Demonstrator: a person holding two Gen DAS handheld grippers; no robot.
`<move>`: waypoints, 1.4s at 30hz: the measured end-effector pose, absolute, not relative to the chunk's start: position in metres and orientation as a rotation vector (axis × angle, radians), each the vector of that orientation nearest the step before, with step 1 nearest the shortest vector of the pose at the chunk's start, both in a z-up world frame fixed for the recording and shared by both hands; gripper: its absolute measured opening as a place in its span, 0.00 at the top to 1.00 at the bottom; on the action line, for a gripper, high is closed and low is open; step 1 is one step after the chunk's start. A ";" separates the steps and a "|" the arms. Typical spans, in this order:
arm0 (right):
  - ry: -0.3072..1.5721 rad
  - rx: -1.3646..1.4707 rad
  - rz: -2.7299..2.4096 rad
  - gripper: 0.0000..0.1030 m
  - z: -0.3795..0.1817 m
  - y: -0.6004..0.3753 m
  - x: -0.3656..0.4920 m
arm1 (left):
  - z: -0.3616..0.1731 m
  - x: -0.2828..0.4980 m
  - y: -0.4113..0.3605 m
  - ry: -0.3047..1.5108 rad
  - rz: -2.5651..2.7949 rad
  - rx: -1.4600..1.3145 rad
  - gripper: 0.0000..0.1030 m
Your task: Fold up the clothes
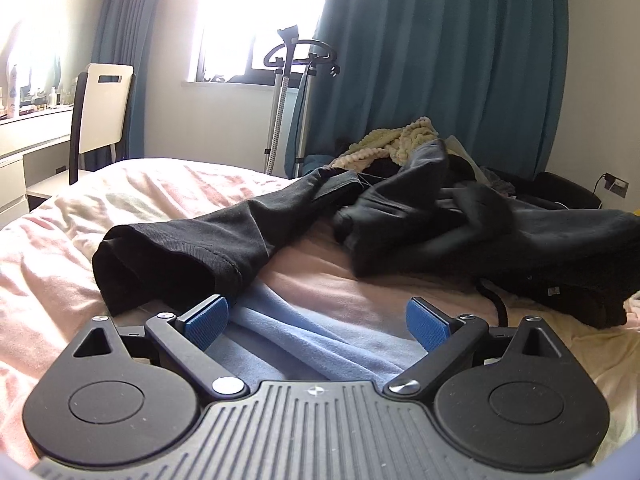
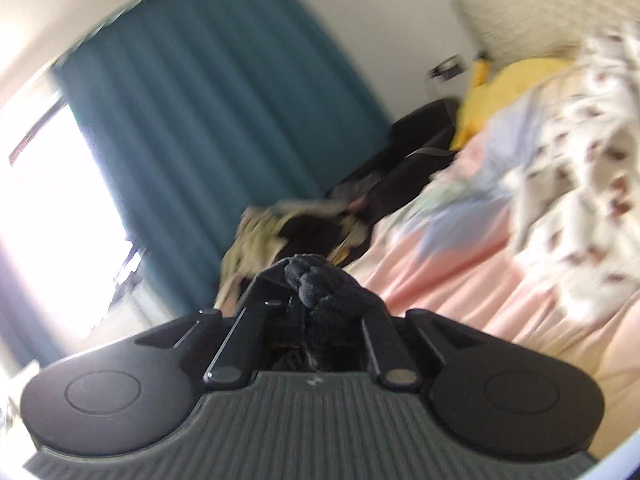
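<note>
Dark trousers [image 1: 280, 224] lie spread across the pink bed [image 1: 52, 280], one leg stretching to the near left, the rest bunched at the right. My left gripper [image 1: 316, 320] is open and empty, low over a light blue cloth [image 1: 320, 344], just short of the trouser cuff [image 1: 168, 268]. My right gripper [image 2: 316, 292] is shut on a bunch of dark fabric [image 2: 320, 284], held up above the bed; this view is blurred by motion.
A pile of cream knit and other clothes [image 1: 400, 140] sits at the bed's far side before a teal curtain [image 1: 440, 60]. A garment steamer stand [image 1: 296, 80], white chair [image 1: 100, 108] and desk [image 1: 28, 136] stand at the left. A patterned quilt [image 2: 580, 160] and yellow pillow [image 2: 512, 84] lie at the right.
</note>
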State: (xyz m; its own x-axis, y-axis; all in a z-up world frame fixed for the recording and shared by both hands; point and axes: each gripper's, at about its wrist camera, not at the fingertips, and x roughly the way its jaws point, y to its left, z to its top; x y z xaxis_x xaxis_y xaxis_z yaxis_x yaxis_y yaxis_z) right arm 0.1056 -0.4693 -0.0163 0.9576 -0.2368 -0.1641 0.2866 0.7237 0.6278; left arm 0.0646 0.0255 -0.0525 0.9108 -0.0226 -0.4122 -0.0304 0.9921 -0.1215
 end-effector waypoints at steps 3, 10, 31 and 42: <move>0.041 0.753 -0.406 0.92 -0.031 -0.509 0.094 | -0.053 0.065 0.022 0.422 -0.003 -0.111 0.06; 0.235 0.775 -0.486 0.92 -0.107 -0.541 0.098 | -0.063 0.078 0.011 0.444 -0.010 -0.052 0.06; 0.280 0.629 -0.459 0.00 -0.048 -0.457 0.033 | -0.045 0.043 0.004 0.356 -0.086 0.014 0.06; 0.336 0.541 -0.404 0.00 -0.024 -0.369 0.009 | -0.052 0.035 -0.037 0.333 -0.186 0.220 0.06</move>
State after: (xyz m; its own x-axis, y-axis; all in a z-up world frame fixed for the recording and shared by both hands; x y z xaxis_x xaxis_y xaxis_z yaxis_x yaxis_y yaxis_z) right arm 0.0091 -0.3694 -0.0239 0.8682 -0.2805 -0.4093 0.4537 0.7826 0.4262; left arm 0.0347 -0.0369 -0.0523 0.9284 -0.1441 -0.3426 0.2163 0.9590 0.1829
